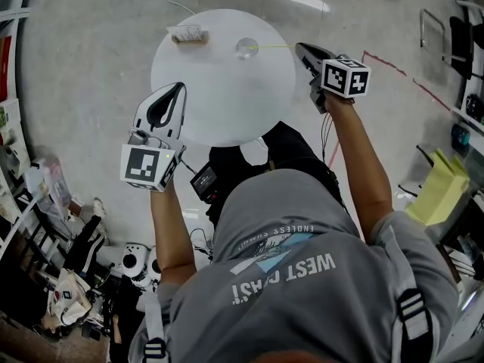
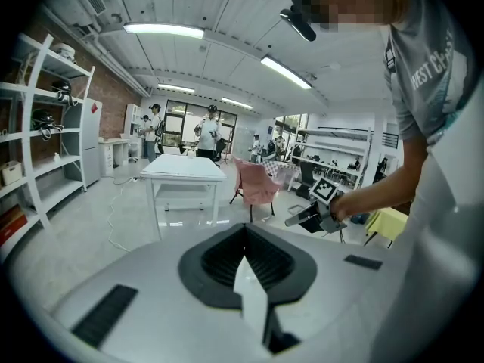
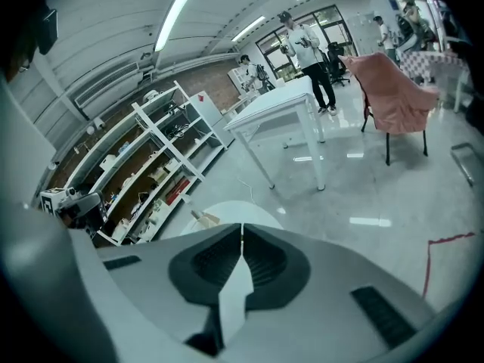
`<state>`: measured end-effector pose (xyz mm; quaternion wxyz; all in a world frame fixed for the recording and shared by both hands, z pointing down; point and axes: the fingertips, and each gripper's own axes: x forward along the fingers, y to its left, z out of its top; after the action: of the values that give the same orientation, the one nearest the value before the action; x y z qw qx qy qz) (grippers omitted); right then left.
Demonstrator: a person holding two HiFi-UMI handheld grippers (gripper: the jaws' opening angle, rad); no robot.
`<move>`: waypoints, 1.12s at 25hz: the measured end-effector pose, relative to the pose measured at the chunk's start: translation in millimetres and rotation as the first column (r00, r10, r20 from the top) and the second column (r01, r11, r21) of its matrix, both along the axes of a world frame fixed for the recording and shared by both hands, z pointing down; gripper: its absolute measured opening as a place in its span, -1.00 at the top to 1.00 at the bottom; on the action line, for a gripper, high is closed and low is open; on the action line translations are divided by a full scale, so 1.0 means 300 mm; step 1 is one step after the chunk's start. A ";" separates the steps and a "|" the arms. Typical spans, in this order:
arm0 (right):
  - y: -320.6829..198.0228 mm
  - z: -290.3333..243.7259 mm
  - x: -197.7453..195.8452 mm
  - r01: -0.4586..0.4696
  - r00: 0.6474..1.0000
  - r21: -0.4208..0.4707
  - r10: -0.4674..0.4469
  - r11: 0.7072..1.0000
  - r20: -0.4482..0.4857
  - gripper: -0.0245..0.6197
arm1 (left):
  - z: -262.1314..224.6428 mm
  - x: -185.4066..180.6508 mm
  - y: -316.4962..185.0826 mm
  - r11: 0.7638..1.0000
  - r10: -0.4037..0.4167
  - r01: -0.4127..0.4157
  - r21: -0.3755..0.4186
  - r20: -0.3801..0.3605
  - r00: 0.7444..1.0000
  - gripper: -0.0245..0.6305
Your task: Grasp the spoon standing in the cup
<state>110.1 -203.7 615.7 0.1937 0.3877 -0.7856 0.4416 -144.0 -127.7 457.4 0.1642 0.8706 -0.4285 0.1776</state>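
- Left of frame: left gripper (image 1: 178,88) hovers over the lower-left edge of the round white table (image 1: 219,104). Jaws are pressed together with nothing between them, and its own view confirms this. Not part of the grasp afaict.
- Upper left of table: small tan-and-white item (image 1: 187,34), well apart from the cup. Not a task thing.
- Top centre: clear cup (image 1: 246,48) sits upright on the upper-right part of the table. The spoon (image 1: 274,46) reads as a thin pale-yellow line leaning out of the cup toward the right rim. It's too thin to be sure, prob the handle.
- Right of frame: right gripper (image 1: 300,48) is just beside the table's right edge, tip pointing left at the handle end, near but not touching. Fingers are closed on each other, empty.
- Right gripper view: table shows just above the jaw tips and no cup is visible, likely hidden behind the jaws.
- Risks from here:
  - Going in w/o opening means the closed tip shoves the handle, and the cup slides or tips (looks light).
  - With a thin handle, an off-centre pinch lets the spoon slip or pivot in the cup.
  - With the cup blocked in its own cam, alignment is easy to miss, so lean on the head view.
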 end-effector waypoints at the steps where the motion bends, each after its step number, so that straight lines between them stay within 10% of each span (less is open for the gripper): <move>1: 0.002 0.003 0.001 -0.003 1.000 -0.004 0.003 1.000 0.001 0.90 | 0.002 -0.001 0.000 1.000 0.001 -0.001 -0.002 0.000 1.000 0.91; 28: 0.113 0.047 0.088 -0.111 0.972 -0.149 0.138 0.983 0.191 0.91 | 0.017 0.011 -0.006 0.999 0.022 -0.022 -0.027 -0.006 1.000 0.91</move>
<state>136.3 -169.8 629.7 0.1117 0.3757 -0.7430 0.5426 -140.6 -129.5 462.4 0.1754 0.8734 -0.4160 0.1826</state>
